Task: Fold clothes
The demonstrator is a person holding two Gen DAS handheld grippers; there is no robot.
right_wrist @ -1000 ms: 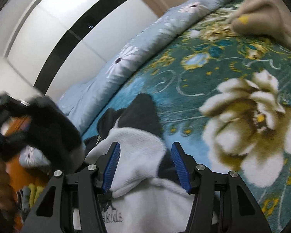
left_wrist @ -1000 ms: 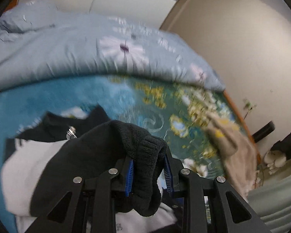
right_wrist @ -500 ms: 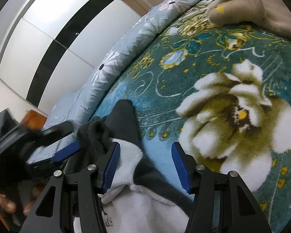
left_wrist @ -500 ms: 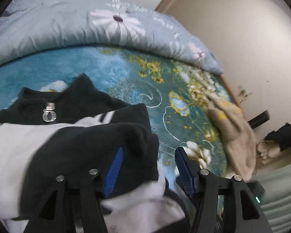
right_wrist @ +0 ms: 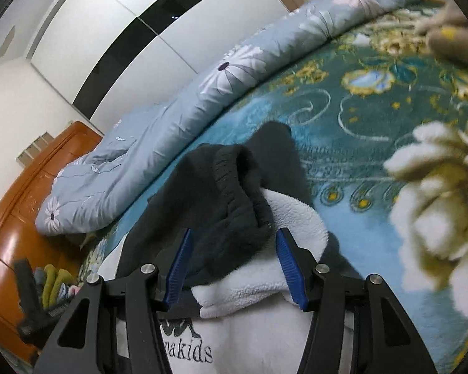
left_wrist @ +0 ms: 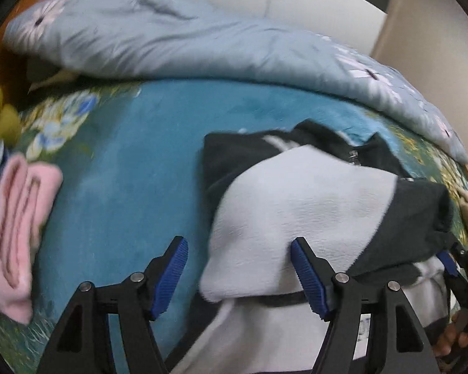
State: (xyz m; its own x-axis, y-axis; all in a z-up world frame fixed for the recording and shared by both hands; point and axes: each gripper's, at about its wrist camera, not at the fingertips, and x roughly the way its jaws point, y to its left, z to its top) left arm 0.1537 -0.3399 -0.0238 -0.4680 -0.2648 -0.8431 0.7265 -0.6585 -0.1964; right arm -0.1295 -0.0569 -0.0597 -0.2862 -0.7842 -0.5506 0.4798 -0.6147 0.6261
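A black-and-white fleece jacket (left_wrist: pixel 299 205) lies on the teal floral blanket (left_wrist: pixel 134 187). Its white sleeve with a black cuff (right_wrist: pixel 231 187) is folded across the chest, above the "kids" lettering (right_wrist: pixel 190 353). My left gripper (left_wrist: pixel 240 275) hovers over the jacket's left edge with its jaws opening. The sleeve's white edge lies between its pads (left_wrist: pixel 171 272), which do not press on it. My right gripper (right_wrist: pixel 234 268) stands open over the black cuff, which lies loose between its fingers. The right gripper (left_wrist: pixel 461 274) and a hand (left_wrist: pixel 452 339) also show in the left wrist view.
A light-blue flowered duvet (left_wrist: pixel 184 40) is bunched along the far side of the bed. Folded pink cloth (left_wrist: pixel 18 227) and olive-green cloth (left_wrist: pixel 0 118) lie at the left. A beige garment (right_wrist: pixel 449 34) sits far right. A wooden headboard (right_wrist: pixel 25 187) borders the bed.
My left gripper let go of the black sleeve cuff, opened wide and swung left and down to the jacket's edge. The sleeve now rests across the jacket. The right gripper shifted a little.
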